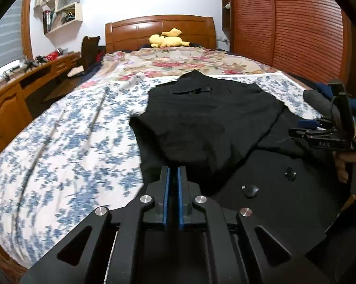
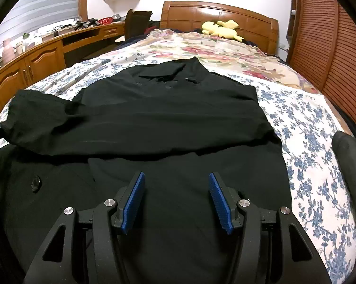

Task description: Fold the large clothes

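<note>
Coat (image 2: pixel 154 118) spread on bed (image 2: pixel 308 142), filling middle of right view, collar at top. Left sleeve (image 2: pixel 36 116) folded across the chest, cuff still near left edge of frame, maybe pinched there, hard to tell. Left claw (image 1: pixel 173 177) nearly shut at low middle of left view; cloth between pads not clear. Right claw (image 2: pixel 176 189) half wide, holding nothing, low over hem. Probably early: 1 sleeve in, other side and bottom fold left.
</note>
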The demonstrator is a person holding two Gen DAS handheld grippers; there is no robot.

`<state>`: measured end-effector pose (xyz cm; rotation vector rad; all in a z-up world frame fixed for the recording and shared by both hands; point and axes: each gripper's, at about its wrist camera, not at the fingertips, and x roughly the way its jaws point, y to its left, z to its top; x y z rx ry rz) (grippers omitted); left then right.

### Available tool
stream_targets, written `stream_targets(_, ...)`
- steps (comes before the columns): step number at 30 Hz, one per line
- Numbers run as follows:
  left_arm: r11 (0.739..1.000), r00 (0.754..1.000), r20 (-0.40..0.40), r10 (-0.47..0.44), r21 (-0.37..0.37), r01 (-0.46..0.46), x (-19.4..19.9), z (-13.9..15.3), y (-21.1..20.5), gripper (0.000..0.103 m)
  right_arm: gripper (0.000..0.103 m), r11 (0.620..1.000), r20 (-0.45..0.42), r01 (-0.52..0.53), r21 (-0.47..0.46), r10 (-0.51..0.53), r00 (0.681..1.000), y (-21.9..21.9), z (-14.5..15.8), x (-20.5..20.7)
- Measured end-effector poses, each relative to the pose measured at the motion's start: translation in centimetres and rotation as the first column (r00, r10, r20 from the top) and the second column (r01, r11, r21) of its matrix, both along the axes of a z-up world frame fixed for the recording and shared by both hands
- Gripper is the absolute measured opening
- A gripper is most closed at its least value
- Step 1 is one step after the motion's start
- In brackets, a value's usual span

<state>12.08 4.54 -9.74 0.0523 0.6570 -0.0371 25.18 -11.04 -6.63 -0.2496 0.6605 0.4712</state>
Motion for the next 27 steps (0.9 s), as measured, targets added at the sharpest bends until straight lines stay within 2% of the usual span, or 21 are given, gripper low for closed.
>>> stream_targets(2, 1.0, 1.0, 0.002, -0.002, -0.002, 0.002, -0.3, 0.0, 0.5, 0.015, 0.058, 1.0, -0.004, -0.003, -0.001, 0.003, 1.0, 0.3, -0.1, 0.1)
stream_targets(4, 1.0, 1.0, 0.006, -0.01, -0.029, 0.01, -0.7, 0.1, 1.2, 0.047, 0.058, 1.0, -0.007, -0.008, -0.002, 0.008, 1.0, 0.5, -0.2, 0.3)
stream_targets(5, 0.999, 1.0, 0.012, -0.012, -0.038, 0.013, -0.9, 0.1, 1.5, 0.053, 0.058, 1.0, -0.008, -0.011, -0.002, 0.011, 1.0, 0.6, -0.3, 0.3)
stream_targets(7, 0.999, 1.0, 0.016, -0.018, -0.043, 0.019, -1.2, 0.2, 2.1, 0.082, 0.058, 1.0, -0.01, -0.017, -0.006, 0.017, 1.0, 0.8, -0.4, 0.5)
stream_targets(17, 0.999, 1.0, -0.015, 0.002, -0.037, -0.003, -3.0, -0.2, 5.6, 0.082, 0.058, 0.999, -0.018, -0.031, 0.026, 0.032, 0.999, 2.4, -0.2, 1.0)
stream_targets(21, 0.999, 1.0, -0.024, 0.019, -0.033, -0.02, -3.7, -0.7, 6.9, 0.082, 0.058, 0.994, 0.007, -0.091, 0.056, 0.09, 0.996, 4.4, 0.9, -0.1)
stream_targets(27, 0.998, 0.999, -0.023, 0.041, -0.041, -0.042, -4.3, -0.9, 7.8, 0.082, 0.058, 0.972, 0.024, -0.229, 0.056, 0.228, 0.973, 9.9, 1.8, -2.2)
